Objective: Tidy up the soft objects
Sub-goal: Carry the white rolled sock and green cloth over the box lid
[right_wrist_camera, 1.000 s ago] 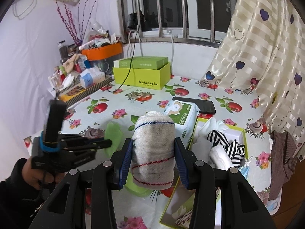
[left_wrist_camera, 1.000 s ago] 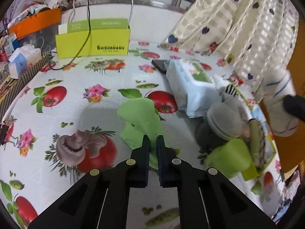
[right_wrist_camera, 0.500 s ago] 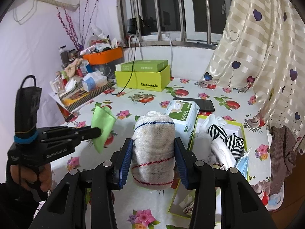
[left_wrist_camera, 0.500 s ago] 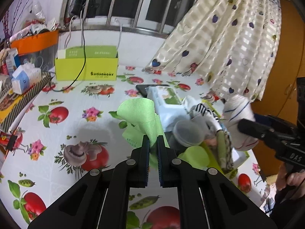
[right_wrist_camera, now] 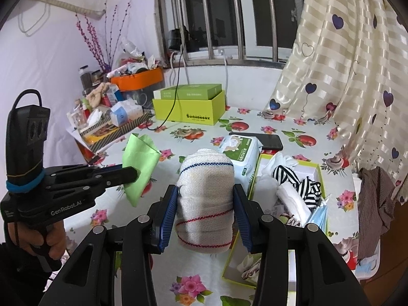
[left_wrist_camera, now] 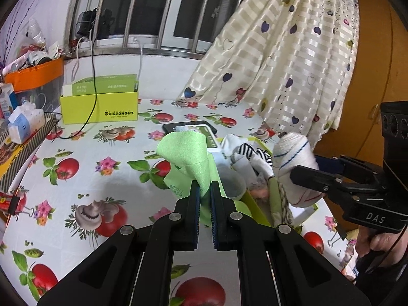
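Note:
My left gripper [left_wrist_camera: 203, 191] is shut on a green cloth [left_wrist_camera: 186, 154] and holds it up in the air above the table; the cloth also shows in the right wrist view [right_wrist_camera: 139, 163]. My right gripper [right_wrist_camera: 205, 201] is shut on a rolled white towel [right_wrist_camera: 205, 199] with blue and red stripes, held above the table; the towel also shows in the left wrist view [left_wrist_camera: 293, 163]. A yellow-green open box [right_wrist_camera: 317, 168] at the table's right side holds striped socks [right_wrist_camera: 290, 178] and white cloths.
A wet-wipes pack [right_wrist_camera: 238, 150] and a black phone [right_wrist_camera: 270, 140] lie behind the box. A yellow-green carton [right_wrist_camera: 191, 107] with a cable stands at the back. Clutter and an orange bin [right_wrist_camera: 139, 81] line the left edge. A curtain [right_wrist_camera: 344, 63] hangs at right.
Both grippers have risen. The left one has lifted the green cloth off the table. The right one still holds the towel roll and now shows at the right of the left wrist view.

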`<state>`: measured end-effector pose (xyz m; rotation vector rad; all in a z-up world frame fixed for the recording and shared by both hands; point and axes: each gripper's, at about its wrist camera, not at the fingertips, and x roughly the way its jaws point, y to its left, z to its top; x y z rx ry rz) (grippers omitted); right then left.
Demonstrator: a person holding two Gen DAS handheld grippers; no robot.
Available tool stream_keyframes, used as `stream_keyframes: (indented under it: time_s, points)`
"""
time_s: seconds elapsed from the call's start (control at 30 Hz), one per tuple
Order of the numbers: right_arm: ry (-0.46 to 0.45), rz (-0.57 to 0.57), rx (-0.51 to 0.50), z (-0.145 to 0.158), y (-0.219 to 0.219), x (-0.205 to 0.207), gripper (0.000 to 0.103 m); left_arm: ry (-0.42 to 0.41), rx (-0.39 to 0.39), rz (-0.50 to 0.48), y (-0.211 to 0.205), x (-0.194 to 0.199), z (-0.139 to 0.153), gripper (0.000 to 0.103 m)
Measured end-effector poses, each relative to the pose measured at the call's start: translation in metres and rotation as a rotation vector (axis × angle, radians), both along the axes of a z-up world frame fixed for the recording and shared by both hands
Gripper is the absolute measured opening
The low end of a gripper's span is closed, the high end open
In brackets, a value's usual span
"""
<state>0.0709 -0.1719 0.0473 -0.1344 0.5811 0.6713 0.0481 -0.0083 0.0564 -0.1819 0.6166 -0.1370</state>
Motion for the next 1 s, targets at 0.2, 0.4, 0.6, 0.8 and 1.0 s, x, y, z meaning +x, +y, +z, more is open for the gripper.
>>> stream_keyframes:
  time_s: [0.2, 0.4, 0.6, 0.8, 1.0]
  points:
    - [0.000, -0.011, 0.007, -0.001, -0.006, 0.000, 0.042, -0.003, 0.008, -0.024, -0.011, 0.002, 0.003, 0.008]
    - [0.003, -0.018, 0.011, -0.003, -0.011, 0.001, 0.042, -0.003, 0.014, -0.049, -0.022, 0.003, 0.004, 0.008]
    - [0.002, -0.030, 0.019, -0.003, -0.019, 0.002, 0.042, -0.003, 0.020, -0.074, -0.034, 0.005, 0.006, 0.008]
    - [0.004, -0.045, 0.025, -0.003, -0.028, 0.003, 0.042, -0.003, 0.025, -0.104, -0.047, 0.008, 0.008, 0.008]
    - [0.002, -0.061, 0.032, -0.004, -0.037, 0.003, 0.042, -0.005, 0.033, -0.133, -0.060, 0.010, 0.011, 0.008]
